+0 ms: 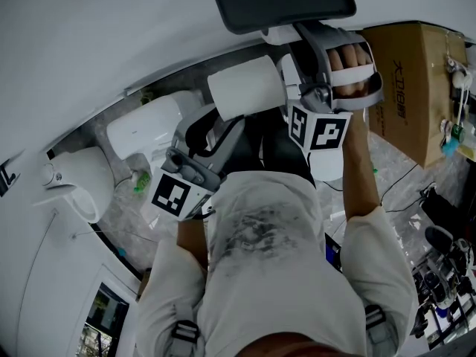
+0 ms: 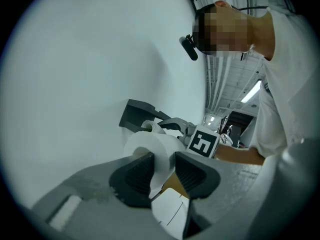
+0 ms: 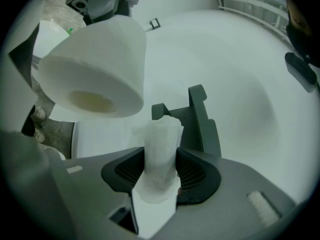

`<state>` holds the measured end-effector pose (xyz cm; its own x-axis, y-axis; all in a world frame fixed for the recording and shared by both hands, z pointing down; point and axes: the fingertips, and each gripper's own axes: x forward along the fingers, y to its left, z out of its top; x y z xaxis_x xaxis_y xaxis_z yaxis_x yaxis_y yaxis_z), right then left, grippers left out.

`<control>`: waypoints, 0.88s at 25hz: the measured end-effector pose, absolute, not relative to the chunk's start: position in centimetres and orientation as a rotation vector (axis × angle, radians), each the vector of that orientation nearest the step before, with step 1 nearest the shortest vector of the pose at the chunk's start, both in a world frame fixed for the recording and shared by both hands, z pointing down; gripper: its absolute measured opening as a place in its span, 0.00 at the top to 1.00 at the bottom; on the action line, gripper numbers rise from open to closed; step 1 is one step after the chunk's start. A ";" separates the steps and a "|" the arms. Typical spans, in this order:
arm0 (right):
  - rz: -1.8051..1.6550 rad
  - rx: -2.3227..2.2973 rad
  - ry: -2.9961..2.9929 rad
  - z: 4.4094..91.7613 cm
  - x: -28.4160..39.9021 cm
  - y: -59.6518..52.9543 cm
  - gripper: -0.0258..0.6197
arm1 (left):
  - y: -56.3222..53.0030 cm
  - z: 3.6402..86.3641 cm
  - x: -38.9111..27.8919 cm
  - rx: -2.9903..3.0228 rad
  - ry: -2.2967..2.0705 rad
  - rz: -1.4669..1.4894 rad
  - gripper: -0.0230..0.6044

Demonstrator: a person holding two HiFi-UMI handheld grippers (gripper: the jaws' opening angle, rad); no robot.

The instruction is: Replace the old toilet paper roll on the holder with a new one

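My left gripper [image 2: 164,170] is shut on the wall of a full white toilet paper roll [image 2: 148,145], which it holds up close to the white wall. In the head view that new roll [image 1: 245,86] sits just below the dark holder [image 1: 282,2], with the left gripper [image 1: 223,129] under it. My right gripper [image 3: 161,173] is shut on a squashed, nearly used-up white roll [image 3: 162,136]. The dark grey holder [image 3: 199,115] stands right behind it. The new roll [image 3: 95,69] hangs at its upper left. In the head view the right gripper [image 1: 291,80] is beside the new roll.
A white toilet [image 1: 149,129] and another white fixture [image 1: 78,177] stand on the marbled floor to the left. A cardboard box [image 1: 413,80] is at the right, with cables and gear [image 1: 442,274] below it. The white wall [image 2: 90,64] is close ahead.
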<state>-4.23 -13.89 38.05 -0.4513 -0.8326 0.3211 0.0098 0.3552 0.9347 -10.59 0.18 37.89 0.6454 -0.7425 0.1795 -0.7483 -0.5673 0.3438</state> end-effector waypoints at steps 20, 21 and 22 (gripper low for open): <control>-1.170 0.709 -1.817 38.6 -5.1 -12.2 0.47 | 0.6 37.1 -11.6 2.483 -1.190 -0.007 0.73; -1.165 0.714 -1.825 38.4 -5.0 -12.1 0.47 | 0.6 37.0 -11.7 2.484 -1.192 -0.009 0.73; -1.159 0.720 -1.834 38.3 -5.0 -11.9 0.47 | 0.6 36.9 -11.7 2.487 -1.194 -0.010 0.73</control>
<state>-4.96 -11.87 38.28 -0.4916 -0.8011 0.3413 -0.0357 0.4102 0.9113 -11.70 0.64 36.86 0.6389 -0.7534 0.1552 -0.7506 -0.5665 0.3400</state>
